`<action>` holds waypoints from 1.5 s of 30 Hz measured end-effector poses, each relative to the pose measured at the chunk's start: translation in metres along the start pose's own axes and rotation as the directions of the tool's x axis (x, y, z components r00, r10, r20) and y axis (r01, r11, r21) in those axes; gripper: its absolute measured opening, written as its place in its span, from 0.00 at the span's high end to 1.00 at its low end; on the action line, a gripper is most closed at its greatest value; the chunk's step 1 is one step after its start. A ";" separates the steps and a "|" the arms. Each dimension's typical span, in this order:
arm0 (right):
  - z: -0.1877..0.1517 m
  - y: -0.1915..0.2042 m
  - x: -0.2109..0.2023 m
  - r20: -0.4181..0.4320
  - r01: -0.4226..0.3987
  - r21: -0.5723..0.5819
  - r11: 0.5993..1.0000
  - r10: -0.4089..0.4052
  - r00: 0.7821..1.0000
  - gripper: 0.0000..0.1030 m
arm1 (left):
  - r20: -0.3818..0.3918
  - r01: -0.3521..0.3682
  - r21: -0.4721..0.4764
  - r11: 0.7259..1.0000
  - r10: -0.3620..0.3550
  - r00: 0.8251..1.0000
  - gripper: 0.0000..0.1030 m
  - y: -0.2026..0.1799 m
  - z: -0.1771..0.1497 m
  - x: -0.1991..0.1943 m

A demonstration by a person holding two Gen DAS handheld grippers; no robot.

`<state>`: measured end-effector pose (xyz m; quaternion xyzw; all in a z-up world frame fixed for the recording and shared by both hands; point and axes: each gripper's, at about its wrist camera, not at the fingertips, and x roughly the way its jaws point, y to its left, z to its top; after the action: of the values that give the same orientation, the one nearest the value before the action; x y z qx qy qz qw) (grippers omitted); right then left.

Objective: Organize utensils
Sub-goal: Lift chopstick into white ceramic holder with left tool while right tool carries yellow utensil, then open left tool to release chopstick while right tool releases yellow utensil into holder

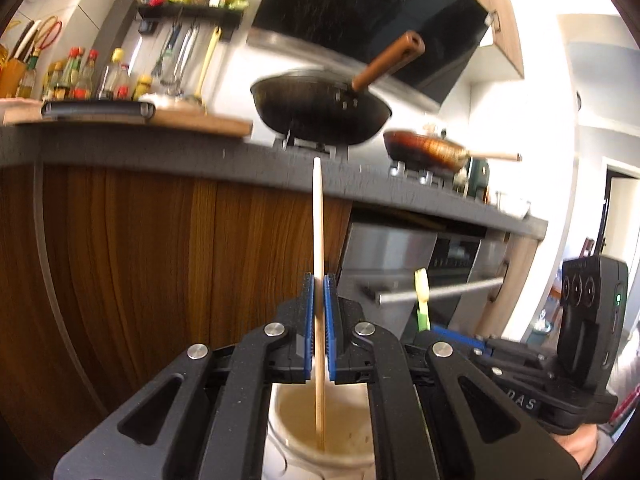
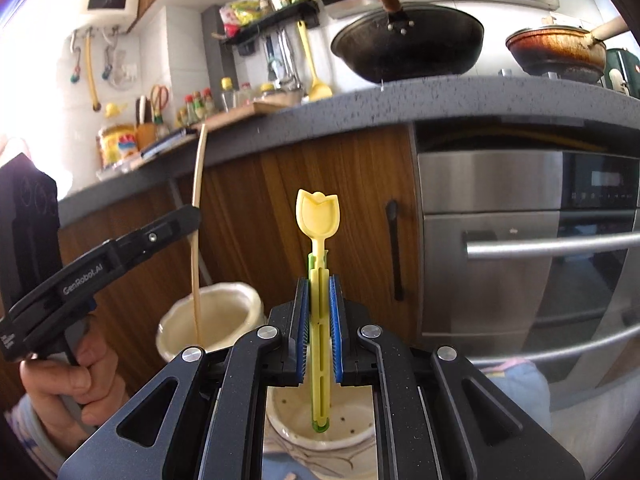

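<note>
Wooden chopstick (image 1: 318, 280) clamped in left claw (image 1: 319, 292); right claw (image 2: 319, 300) clamps yellow spoon (image 2: 318, 216), wok (image 1: 320, 108) behind

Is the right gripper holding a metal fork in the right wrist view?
No, the right gripper is shut on a yellow plastic tulip-shaped utensil, held upright above a cream ceramic holder with drain holes.

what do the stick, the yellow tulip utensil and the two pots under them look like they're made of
Stick: likely bamboo or wood, pale tan, matte. Tulip utensil: plastic, moulded yellow with green parts. Left pot: seemingly glazed ceramic, glossy cream, wavy rim. Right pot: also glazed-looking, holes in its base.
</note>
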<state>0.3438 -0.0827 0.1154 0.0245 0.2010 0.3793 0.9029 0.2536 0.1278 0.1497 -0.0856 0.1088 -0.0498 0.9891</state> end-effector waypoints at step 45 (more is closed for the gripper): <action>-0.020 -0.022 -0.036 -0.076 0.109 -0.002 0.994 -0.108 0.991 0.78 | -0.140 -0.052 0.051 0.997 0.058 0.988 0.61 0.003 -0.018 -0.033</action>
<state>0.3288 -0.1256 0.1052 -0.0001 0.2365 0.3301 0.9138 0.2174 0.1320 0.1391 -0.0555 0.1796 -0.0309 0.9817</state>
